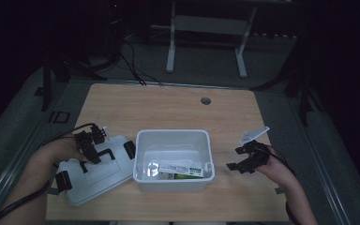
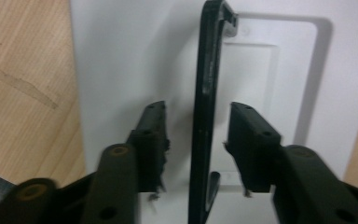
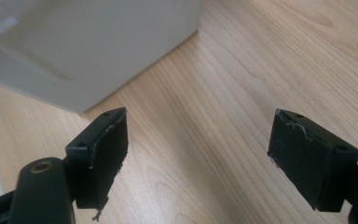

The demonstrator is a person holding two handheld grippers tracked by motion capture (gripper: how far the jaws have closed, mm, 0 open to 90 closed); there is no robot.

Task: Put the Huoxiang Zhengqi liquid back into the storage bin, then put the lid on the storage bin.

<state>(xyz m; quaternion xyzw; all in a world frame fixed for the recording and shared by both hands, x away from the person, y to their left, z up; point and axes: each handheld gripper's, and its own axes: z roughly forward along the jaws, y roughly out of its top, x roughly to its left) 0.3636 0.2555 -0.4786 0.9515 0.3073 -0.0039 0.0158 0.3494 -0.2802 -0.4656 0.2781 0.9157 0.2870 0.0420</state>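
Lid (image 1: 93,176) handling at the bin (image 1: 173,137): handle (image 2: 205,107) straddled, not yet clamped.

The lid lies flat just left of the bin, touching its left wall. The left gripper (image 2: 196,140) is set with jaws parted either side of the handle; closure is judged the next move, then a lift clear of the bin rim. The right gripper (image 3: 198,156) is held wide open right of the bin, over bare table (image 3: 242,93).

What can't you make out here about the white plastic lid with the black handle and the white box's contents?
- Whether the left gripper touches the lid's black handle: the left gripper view shows gaps beside it.
- Print on the green-and-white packet in the white plastic box: too small in the high view.
- The white plastic lid: its near end is dim.
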